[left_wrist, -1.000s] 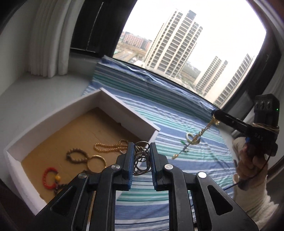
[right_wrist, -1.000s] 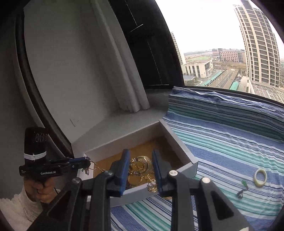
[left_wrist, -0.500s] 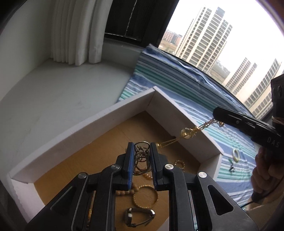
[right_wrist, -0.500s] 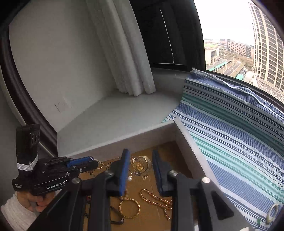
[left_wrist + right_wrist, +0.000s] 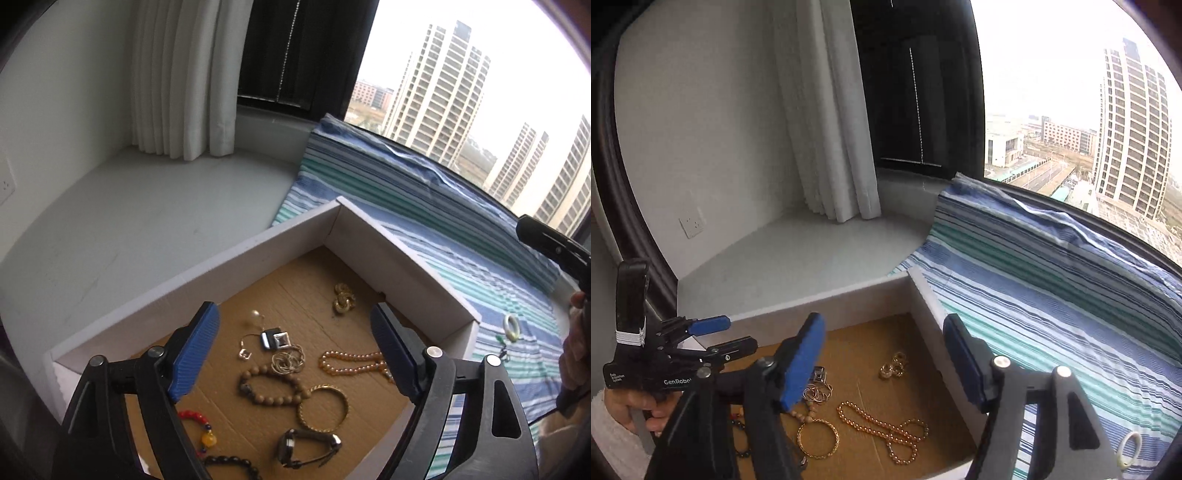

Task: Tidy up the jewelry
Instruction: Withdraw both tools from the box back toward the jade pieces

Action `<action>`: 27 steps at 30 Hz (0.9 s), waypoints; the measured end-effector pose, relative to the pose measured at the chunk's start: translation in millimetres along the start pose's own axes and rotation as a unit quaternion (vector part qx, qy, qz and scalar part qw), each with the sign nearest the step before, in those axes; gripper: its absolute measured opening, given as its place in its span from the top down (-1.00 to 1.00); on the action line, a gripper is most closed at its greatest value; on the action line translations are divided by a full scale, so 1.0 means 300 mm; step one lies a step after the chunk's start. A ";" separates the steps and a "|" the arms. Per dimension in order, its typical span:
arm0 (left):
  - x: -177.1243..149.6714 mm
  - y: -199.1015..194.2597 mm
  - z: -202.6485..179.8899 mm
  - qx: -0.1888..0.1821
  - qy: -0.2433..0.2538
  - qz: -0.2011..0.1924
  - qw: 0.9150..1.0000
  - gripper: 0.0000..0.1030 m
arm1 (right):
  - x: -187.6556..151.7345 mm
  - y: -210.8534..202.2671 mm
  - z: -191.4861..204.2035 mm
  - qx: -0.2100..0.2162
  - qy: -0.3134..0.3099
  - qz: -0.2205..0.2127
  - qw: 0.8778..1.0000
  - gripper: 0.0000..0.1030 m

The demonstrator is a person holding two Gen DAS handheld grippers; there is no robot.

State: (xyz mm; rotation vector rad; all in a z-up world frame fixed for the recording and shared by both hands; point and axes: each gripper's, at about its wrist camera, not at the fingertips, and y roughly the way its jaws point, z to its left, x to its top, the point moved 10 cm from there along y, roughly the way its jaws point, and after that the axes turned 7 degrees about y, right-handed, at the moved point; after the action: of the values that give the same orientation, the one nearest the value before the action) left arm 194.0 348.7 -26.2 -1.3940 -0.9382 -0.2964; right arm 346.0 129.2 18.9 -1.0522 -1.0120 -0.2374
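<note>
With both pairs of jaws just sprung apart, the left gripper [image 5: 293, 354] gapes empty over the white cardboard-floored box [image 5: 288, 243]; the right gripper [image 5: 882, 363] likewise; low in frame lie the tangled thin wire rings [image 5: 288, 362], gold chain clump [image 5: 894, 369], gold bangle [image 5: 323, 408]; a pale jade ring [image 5: 512, 326] sits far right on striped cloth [image 5: 461, 258].

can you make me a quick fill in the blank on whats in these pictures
1. The gold bangle lies inside the white ____.
2. The pale jade ring lies outside the box, on the ____ cloth.
3. The jaws of the left gripper stand ____, with nothing between them.
4. The floor of the box is brown ____.

Missing words: box; striped; open; cardboard
</note>
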 end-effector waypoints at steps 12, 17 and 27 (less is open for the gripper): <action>-0.364 -0.223 -0.541 -0.084 0.122 -0.025 0.989 -0.93 | -0.468 -0.380 -0.223 -0.111 0.039 0.008 0.993 -0.54; -0.618 -0.135 -0.749 -0.138 0.127 0.035 0.982 -0.93 | -0.794 -0.492 -0.391 -0.164 0.093 0.047 0.981 -0.54; -0.910 -0.006 -0.939 -0.146 0.164 0.123 0.968 -0.92 | -1.241 -0.707 -0.671 -0.281 0.184 0.079 0.939 -0.54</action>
State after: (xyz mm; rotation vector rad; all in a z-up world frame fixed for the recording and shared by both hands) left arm 131.1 -2.6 -189.2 -1.6511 -0.4529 -0.4752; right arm 129.3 -248.3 -167.2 -1.5299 -0.5186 -0.5932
